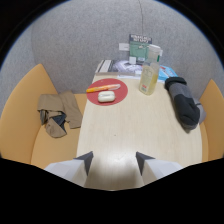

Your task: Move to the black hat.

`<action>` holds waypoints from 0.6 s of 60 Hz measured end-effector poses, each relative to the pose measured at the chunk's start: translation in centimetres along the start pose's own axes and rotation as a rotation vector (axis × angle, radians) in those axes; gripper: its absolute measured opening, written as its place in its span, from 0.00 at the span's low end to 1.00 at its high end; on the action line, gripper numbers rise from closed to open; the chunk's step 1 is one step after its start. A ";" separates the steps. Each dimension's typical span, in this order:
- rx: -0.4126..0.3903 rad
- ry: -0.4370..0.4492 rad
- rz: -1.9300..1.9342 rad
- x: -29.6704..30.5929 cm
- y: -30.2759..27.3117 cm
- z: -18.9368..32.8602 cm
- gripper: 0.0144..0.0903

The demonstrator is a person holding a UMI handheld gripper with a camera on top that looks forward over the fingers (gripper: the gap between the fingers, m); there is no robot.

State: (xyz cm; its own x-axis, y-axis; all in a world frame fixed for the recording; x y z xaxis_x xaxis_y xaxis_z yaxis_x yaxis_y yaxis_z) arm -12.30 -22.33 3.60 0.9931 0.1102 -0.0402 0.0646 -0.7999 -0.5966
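Lying well beyond the jaws and off to their right, black hat rests at the tabletop's far right edge, dark and elongated. Gripper jaws spread, nothing between them, only bare pale wood. Ahead-left of the jaws: red round mat carrying a white case and an orange pen. Yellowish bottle stands beyond, between mat and hat. Tan clothing heaped on the orange bench, left. Grey felt wall behind.
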 end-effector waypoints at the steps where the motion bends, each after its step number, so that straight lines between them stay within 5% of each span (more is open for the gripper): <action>1: 0.000 -0.001 0.000 0.0 0.0 0.0 0.96; 36: 0.009 0.017 0.000 3.1 -0.3 -0.5 0.95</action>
State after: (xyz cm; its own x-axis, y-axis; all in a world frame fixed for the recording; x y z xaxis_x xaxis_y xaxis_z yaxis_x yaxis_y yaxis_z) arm -9.21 -22.04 4.09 0.9946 0.1001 -0.0268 0.0637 -0.7943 -0.6042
